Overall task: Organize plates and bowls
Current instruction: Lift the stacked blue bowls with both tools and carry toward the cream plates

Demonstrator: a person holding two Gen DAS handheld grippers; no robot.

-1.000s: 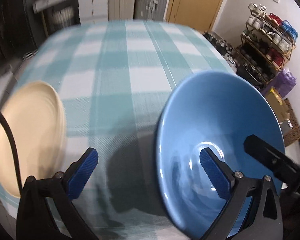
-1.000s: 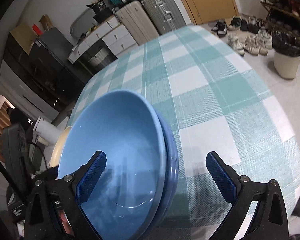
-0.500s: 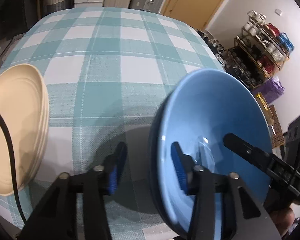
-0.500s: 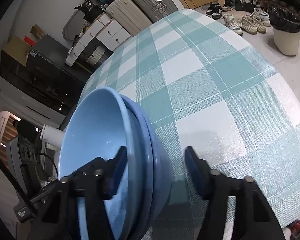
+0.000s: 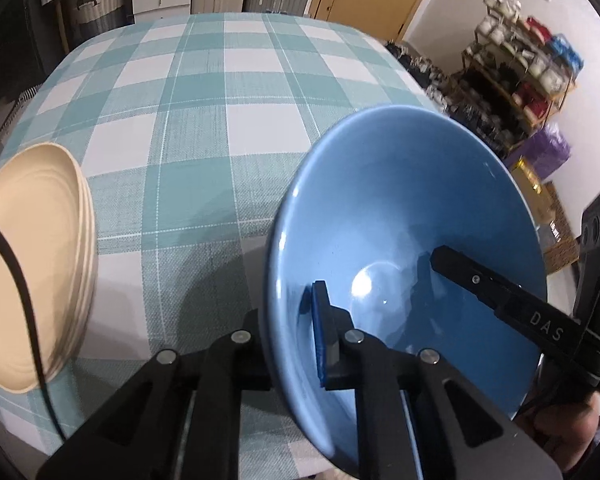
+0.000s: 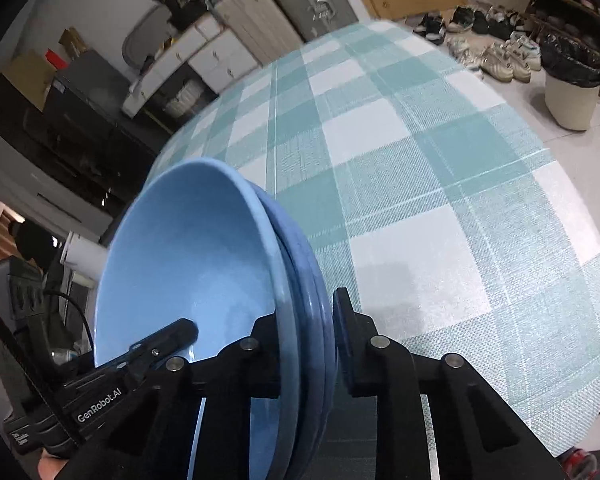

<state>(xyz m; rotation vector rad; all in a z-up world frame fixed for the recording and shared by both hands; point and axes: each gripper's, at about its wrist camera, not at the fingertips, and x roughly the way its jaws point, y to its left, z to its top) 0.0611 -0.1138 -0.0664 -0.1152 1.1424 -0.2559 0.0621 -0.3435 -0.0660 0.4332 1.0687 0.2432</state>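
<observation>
Round table [image 5: 240, 128] under teal-and-white checked cloth, filling most of both views. Stack of blue bowls [image 5: 400, 248] at the near edge, at 4 o'clock in the left wrist view and 8 o'clock in the right. Pile of cream plates [image 5: 32, 264] at 9 o'clock, well apart from the bowls. Left gripper [image 5: 290, 332] just closed narrow onto the bowls' left rim: blue pad inside, other finger outside. Right gripper [image 6: 306, 332] likewise just closed, clamped across the stacked rims on the opposite side, one finger inside the top bowl, one pressed against the outer wall. Both pairs gripping the same stack.
</observation>
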